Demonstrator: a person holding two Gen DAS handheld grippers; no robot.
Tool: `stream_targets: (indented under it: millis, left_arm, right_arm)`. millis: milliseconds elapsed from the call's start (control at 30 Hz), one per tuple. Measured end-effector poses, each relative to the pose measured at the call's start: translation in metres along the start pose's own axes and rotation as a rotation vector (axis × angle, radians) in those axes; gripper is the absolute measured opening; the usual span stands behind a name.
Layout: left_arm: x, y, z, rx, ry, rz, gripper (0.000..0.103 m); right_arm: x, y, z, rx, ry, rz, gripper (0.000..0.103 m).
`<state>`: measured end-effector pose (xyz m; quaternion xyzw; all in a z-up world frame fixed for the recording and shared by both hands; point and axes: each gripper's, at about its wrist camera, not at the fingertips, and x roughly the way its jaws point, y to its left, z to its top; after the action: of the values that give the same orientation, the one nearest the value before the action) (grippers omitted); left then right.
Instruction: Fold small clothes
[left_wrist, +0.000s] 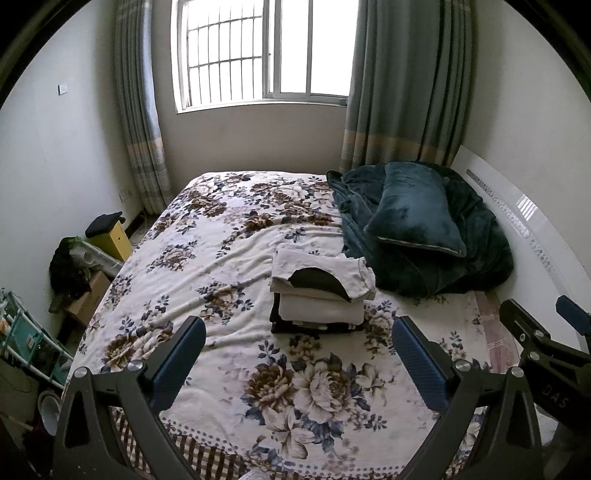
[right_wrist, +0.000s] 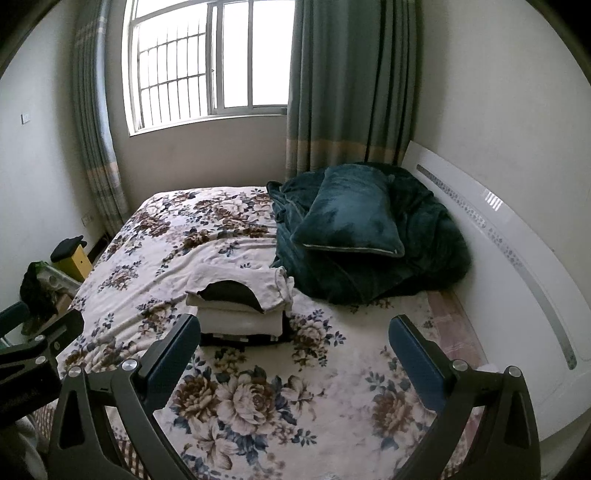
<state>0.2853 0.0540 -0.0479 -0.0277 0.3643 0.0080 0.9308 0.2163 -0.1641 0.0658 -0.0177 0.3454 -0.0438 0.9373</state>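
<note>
I see both hand-held grippers, left (left_wrist: 298, 345) and right (right_wrist: 294, 343), spread wide and empty above the bed (left_wrist: 229, 369). The clothes stack (left_wrist: 319, 291) lies ahead, mid-bed.

Floral bedsheet (left_wrist: 229, 258), teal pillow (left_wrist: 413, 214)

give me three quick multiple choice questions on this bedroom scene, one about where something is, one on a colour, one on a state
1. Where does the pile of folded clothes sit?
A. on the flowered bed cover
B. on the floor
C. on the window sill

2. What colour is the pillow?
A. yellow
B. dark teal
C. red

3. How is the left tool?
A. shut on a shirt
B. shut on the pillow
C. open, holding nothing

Answers: 1 A, the pile rests on the bed cover beside the dark blanket. 2 B, its plush is dark teal like the blanket beneath. 3 C, its fingers stand wide apart with only bed cover between.
</note>
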Motion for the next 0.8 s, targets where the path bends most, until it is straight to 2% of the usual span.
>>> stream_targets:
  millis: [800]
  left_arm:
    - [-0.0034,0.0010,0.0001,0.007,-0.008,0.017,0.103]
  right_arm:
    - [0.0024,0.0008,-0.0019,0.008,0.001,0.001,0.103]
